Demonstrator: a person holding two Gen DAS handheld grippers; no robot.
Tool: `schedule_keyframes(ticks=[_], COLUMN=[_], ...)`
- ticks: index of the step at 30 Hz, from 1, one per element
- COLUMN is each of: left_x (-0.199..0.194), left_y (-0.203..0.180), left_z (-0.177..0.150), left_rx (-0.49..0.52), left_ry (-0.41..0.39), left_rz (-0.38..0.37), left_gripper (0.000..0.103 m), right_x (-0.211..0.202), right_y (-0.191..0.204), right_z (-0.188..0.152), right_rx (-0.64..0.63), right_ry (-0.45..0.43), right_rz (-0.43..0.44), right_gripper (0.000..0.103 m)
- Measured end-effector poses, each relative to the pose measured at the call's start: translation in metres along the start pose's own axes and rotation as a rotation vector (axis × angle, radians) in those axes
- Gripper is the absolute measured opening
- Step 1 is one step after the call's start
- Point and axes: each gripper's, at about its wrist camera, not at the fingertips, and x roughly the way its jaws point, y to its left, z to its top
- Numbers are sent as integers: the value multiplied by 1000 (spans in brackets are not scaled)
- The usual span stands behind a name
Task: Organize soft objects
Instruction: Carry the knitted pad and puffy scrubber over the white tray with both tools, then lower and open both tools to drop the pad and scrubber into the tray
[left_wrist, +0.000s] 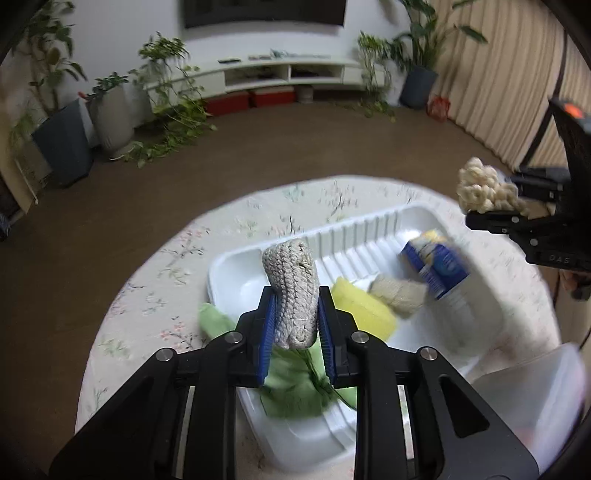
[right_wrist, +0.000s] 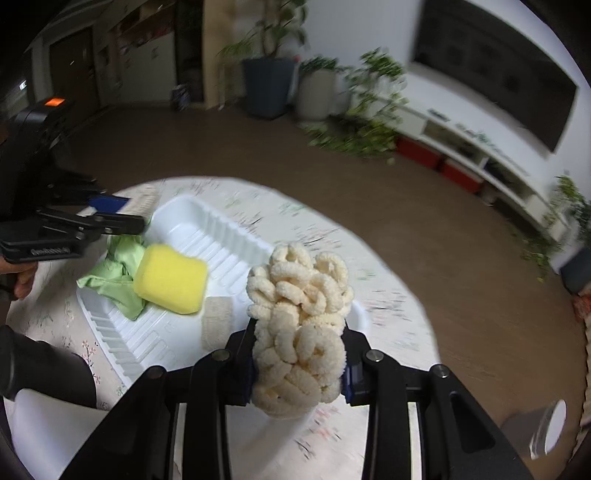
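My left gripper (left_wrist: 295, 325) is shut on a grey knitted roll (left_wrist: 292, 291), held above the near end of a white ribbed tray (left_wrist: 369, 232). In the tray lie a green cloth (left_wrist: 291, 384), a yellow sponge (left_wrist: 364, 308), a beige woven pad (left_wrist: 399, 293) and a blue packet (left_wrist: 436, 267). My right gripper (right_wrist: 299, 369) is shut on a cream loopy yarn bundle (right_wrist: 301, 328), above the tray's (right_wrist: 192, 221) right end. The same bundle (left_wrist: 484, 192) shows at the right in the left wrist view. The sponge (right_wrist: 170, 278), the cloth (right_wrist: 118, 273) and the pad (right_wrist: 218, 321) also show there.
The tray sits on a round table with a floral cloth (left_wrist: 166, 266). A translucent plastic container (left_wrist: 532, 398) stands at the table's near right. Beyond lie brown floor, potted plants (left_wrist: 66, 140), a white TV bench (left_wrist: 288, 74) and a curtain (left_wrist: 498, 81). A hand (right_wrist: 22, 277) holds the left gripper (right_wrist: 122, 214).
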Motion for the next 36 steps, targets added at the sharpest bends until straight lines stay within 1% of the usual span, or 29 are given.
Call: schedule_keyframes(ticks=[3,7,11,13,15,18,21,23,25,28,29,31,33,34,35,36], left_x=[15,30,43,47,47,44,40,37,36,36,36,37,38,37,37,37], left_y=[-3,2,4,5,9,10,9,7,7,2,0,-4,-6,-7,-10,-11], left_z=[0,-1,-9,-15,-19,-25,-32,-35,-36,-37,-36,-33,-30,-29,-27,-26], left_rx=[32,15,11,1,-25,-41,-54,-55,-61,-77,-75,-61,-52,-49,-46,-44], left_ry=[25,49,96,111,126,136,144,139,137,135,134,127,116,113,110,108], left_rz=[2,-10,-15,-20,-28,-35,-41,-43,-41,-23,-12,7,8,11,16,19], left_gripper=[21,21,21,21,21,21,21,21,22,22,25,33,53,58,66,73], right_x=[22,47,69,71,74,85,84,84,83,81,79,78,76,75,75,74], right_y=[9,22,30,25,18,20,19,22,23,25,25,23,21,20,19,19], right_z=[5,10,13,16,17,13,13,14,12,8,7,6,7,6,6,6], right_rx=[-39,-92,-124,-95,-66,-95,-77,-82,-82,-94,-95,-89,-84,-82,-83,-82], right_ry=[32,74,108,97,105,143,128,121,121,123,122,118,108,106,106,103], right_rz=[31,60,66,83,90,63,80,74,71,66,59,58,51,46,42,38], right_gripper=[36,36,37,39,40,42,42,44,51,56,60,63,66,66,67,70])
